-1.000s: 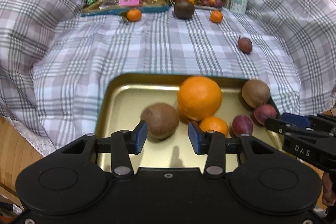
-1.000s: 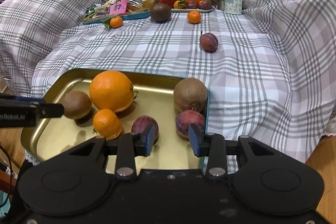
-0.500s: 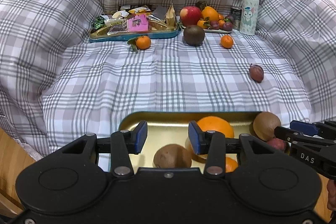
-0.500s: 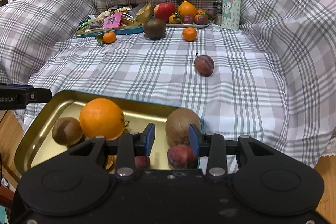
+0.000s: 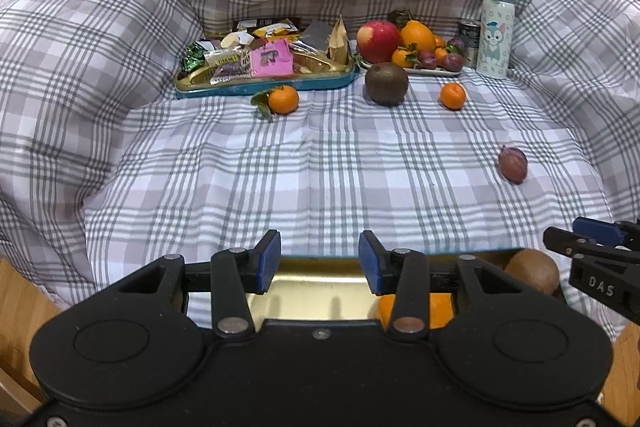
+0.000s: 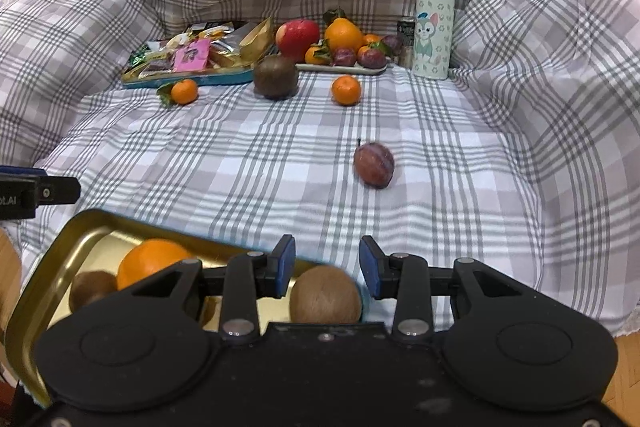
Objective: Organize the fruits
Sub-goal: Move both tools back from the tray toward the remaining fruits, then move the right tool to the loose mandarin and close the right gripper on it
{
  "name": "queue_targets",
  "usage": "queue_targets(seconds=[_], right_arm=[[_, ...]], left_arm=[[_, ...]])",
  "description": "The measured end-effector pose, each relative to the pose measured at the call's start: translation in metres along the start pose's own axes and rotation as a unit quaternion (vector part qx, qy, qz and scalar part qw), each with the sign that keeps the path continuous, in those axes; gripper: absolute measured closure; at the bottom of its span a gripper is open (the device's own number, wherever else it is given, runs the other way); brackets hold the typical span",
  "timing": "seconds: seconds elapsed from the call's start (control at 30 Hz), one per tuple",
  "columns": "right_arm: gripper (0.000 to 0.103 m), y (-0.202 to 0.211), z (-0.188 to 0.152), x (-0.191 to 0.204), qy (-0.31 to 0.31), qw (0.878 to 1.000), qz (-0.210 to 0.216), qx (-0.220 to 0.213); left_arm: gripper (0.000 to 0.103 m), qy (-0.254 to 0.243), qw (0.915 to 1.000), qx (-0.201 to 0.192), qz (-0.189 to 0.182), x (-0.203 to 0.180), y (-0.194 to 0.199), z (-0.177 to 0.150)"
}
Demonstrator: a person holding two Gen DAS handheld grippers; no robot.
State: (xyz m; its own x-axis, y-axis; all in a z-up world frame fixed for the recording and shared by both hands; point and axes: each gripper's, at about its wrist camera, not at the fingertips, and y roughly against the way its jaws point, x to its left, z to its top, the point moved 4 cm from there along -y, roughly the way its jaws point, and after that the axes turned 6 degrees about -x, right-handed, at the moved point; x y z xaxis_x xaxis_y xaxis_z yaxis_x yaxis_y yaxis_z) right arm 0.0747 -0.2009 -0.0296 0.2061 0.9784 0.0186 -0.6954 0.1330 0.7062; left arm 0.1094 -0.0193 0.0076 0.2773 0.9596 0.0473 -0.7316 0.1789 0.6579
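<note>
A gold tray [image 5: 320,279] [image 6: 60,247] lies at the near edge of the plaid blanket, mostly hidden behind both gripper bodies. In it I see a big orange [image 6: 152,259] and brown kiwis [image 5: 532,273] [image 6: 324,295]. My left gripper [image 5: 319,259] hovers over the tray's far rim, narrowly open and empty. My right gripper [image 6: 327,263] hovers over the tray's right end, also narrowly open with nothing gripped. A loose plum [image 5: 513,165] [image 6: 374,165] lies mid-blanket. Farther back lie two mandarins [image 5: 283,99] [image 5: 453,95] and a dark round fruit [image 5: 386,83].
At the back a white plate [image 5: 424,71] holds an apple, an orange and small fruit. A teal-edged snack tray [image 5: 264,89] sits left of it; a cartoon bottle [image 5: 496,31] and a can [image 5: 469,31] stand to its right. Blanket folds rise on three sides.
Both grippers have drawn back and tipped upward. The gold tray has slid to the bottom of both views and most of its fruit is now hidden. Jaw gaps are unchanged.
</note>
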Motion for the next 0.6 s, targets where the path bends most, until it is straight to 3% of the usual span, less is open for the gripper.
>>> queue_targets(seconds=[0.6], right_arm=[[0.064, -0.058, 0.042, -0.019, 0.004, 1.0, -0.022, 0.002]], left_arm=[[0.052, 0.005, 0.9999, -0.002, 0.011, 0.01, -0.035, 0.033]])
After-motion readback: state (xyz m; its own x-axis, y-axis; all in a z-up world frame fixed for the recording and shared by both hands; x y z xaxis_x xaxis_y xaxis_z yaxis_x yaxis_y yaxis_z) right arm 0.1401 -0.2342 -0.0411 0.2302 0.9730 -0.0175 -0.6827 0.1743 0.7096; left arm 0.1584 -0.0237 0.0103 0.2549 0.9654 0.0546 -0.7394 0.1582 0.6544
